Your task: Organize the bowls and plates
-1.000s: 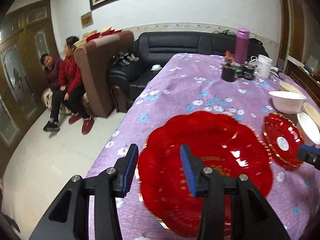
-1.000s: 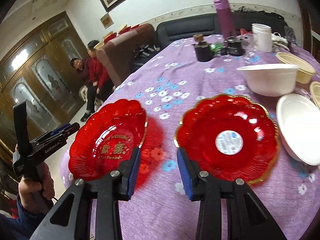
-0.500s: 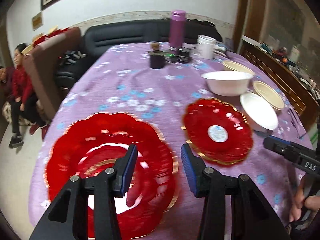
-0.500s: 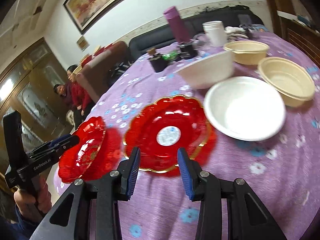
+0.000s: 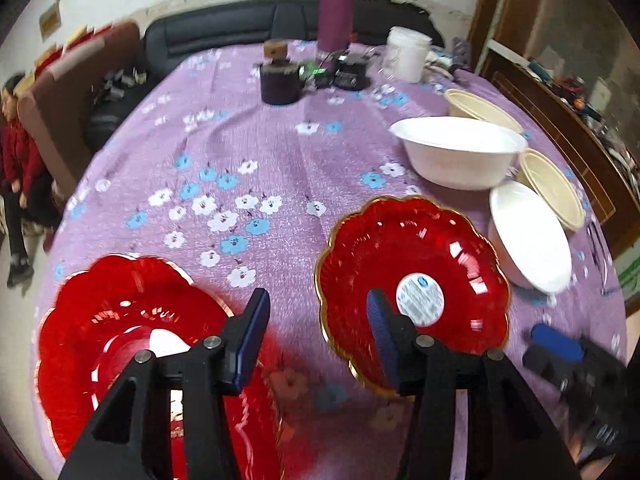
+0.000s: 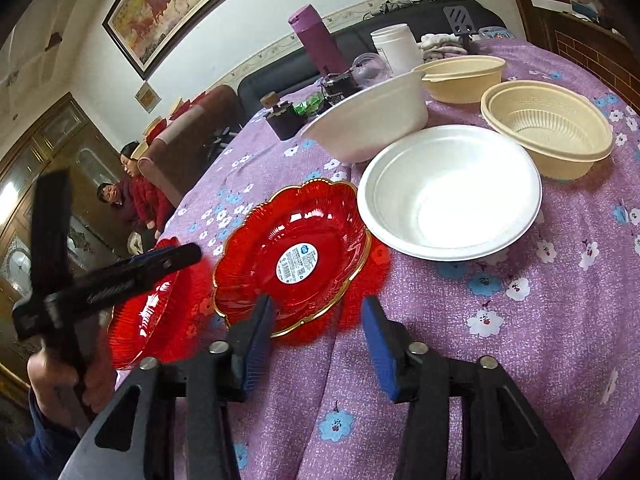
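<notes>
Over the near table edge | my left gripper (image 5: 316,340) and right gripper (image 6: 316,344) both opening, nothing between jaws | 2 red plates (image 5: 412,280) (image 5: 120,352) apart, unstacked | white bowls (image 6: 448,192) right, awaiting nesting

**Bright room, blurry in spots**

The room is bright, with soft light from above. White shiny spots sit on the red plate (image 5: 412,264) and inside the white bowl (image 6: 448,196). The left wrist view is smeared. Edges bend round, and the corners go black.
</notes>
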{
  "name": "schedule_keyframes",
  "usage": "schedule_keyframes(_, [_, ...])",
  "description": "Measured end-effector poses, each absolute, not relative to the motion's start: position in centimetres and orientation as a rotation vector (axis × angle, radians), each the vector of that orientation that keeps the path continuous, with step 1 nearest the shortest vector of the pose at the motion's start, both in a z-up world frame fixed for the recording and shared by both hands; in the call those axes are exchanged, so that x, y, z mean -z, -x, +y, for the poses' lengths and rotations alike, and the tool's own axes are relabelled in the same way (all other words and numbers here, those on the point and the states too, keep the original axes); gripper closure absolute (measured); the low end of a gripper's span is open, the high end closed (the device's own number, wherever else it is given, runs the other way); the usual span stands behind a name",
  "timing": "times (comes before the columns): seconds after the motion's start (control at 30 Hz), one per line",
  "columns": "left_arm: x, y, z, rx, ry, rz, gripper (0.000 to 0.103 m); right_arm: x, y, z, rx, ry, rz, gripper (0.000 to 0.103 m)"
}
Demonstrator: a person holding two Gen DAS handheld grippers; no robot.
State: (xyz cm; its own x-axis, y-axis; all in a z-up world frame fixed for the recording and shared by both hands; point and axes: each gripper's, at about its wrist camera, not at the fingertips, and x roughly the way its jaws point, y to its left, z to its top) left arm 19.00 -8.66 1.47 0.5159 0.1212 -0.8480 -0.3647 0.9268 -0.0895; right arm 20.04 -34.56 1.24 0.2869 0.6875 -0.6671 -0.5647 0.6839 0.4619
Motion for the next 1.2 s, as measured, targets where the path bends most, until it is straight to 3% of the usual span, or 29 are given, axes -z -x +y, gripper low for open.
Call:
schedule_keyframes(0.23, [0.4,-23.0,-9.0,-0.341,0.220,1.070,0.055,-0.2,-21.0,-33.7,-0.820,-0.149,0.994,0.051])
schedule_keyframes(0.3, [1.2,-23.5,-9.2,-0.318,0.222,1.092,0.065,0.3,-21.4,-33.4,-0.816,-0.154,1.009,0.051])
schedule_keyframes(0.33, [1.6,-23.6,-9.4,-0.322,0.210,1.107,0.078,0.5,-21.5,-33.2,-0.819,-0.157,1.016,0.051])
schedule_keyframes(0.37, [1.8,-23.6,-9.6,-0.323,0.204,1.107,0.083,0.7,-21.7,-33.1,-0.814,-0.156,1.025,0.052])
schedule_keyframes(0.4, [1.9,-23.3,-9.8,-0.309,0.202,1.099,0.083,0.9,-21.8,-33.0,-0.817,-0.159,1.030,0.056])
schedule_keyframes(0.43, [1.8,-23.0,-10.0,-0.303,0.195,1.090,0.084,1.1,-21.9,-33.0,-0.824,-0.165,1.033,0.071])
schedule_keyframes(0.47, [1.7,-22.8,-10.2,-0.299,0.194,1.088,0.084,1.2,-21.9,-32.9,-0.824,-0.163,1.037,0.078])
schedule_keyframes(0.53, [1.4,-21.9,-10.6,-0.282,0.207,1.078,0.084,1.0,-21.8,-33.1,-0.803,-0.133,1.021,0.080])
schedule_keyframes(0.87, [1.7,-15.5,-15.8,-0.152,0.133,1.013,0.084,-0.9,-18.9,-37.3,-0.775,0.013,0.969,0.079])
schedule_keyframes(1.07, [2.0,-15.8,-17.0,-0.177,0.066,0.938,0.077,-0.1,-19.3,-38.4,-0.754,-0.024,0.967,0.079])
schedule_keyframes(1.2, [2.1,-16.0,-17.2,-0.183,0.057,0.901,0.080,0.0,-18.7,-38.2,-0.702,0.022,0.910,0.081])
